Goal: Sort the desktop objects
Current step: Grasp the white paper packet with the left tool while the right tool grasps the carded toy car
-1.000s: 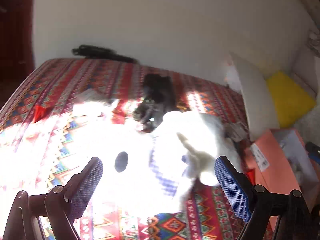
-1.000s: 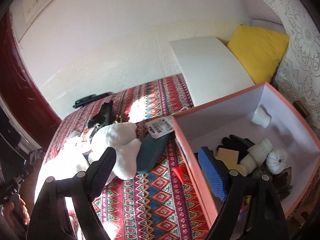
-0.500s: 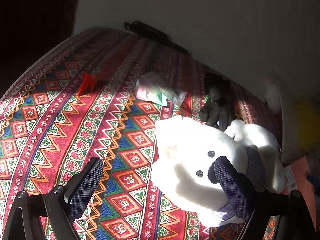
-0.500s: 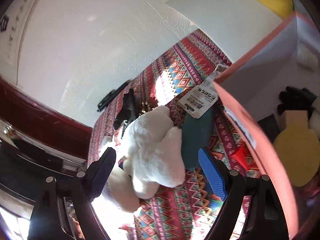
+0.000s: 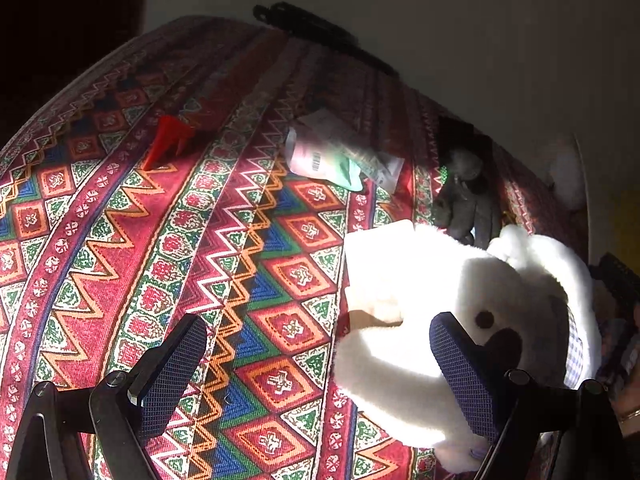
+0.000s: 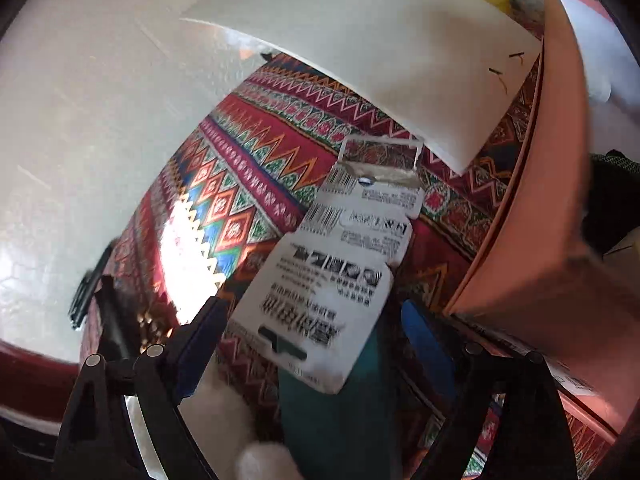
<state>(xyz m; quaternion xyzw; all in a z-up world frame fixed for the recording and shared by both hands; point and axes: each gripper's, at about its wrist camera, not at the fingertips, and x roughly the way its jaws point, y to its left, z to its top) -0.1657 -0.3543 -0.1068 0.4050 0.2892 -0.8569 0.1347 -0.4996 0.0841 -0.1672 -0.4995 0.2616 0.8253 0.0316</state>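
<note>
Approach is judged under way: right tongs (image 6: 312,336), spread wide and empty, frame the teal tagged item (image 6: 340,412) at lower centre; closing is needed. Left tongs (image 5: 316,364) gape empty.

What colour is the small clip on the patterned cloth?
Red clip; the left wrist view shows it best.

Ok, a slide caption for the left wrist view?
Open left tool over patterned cloth, its right finger against a white plush toy.
</note>
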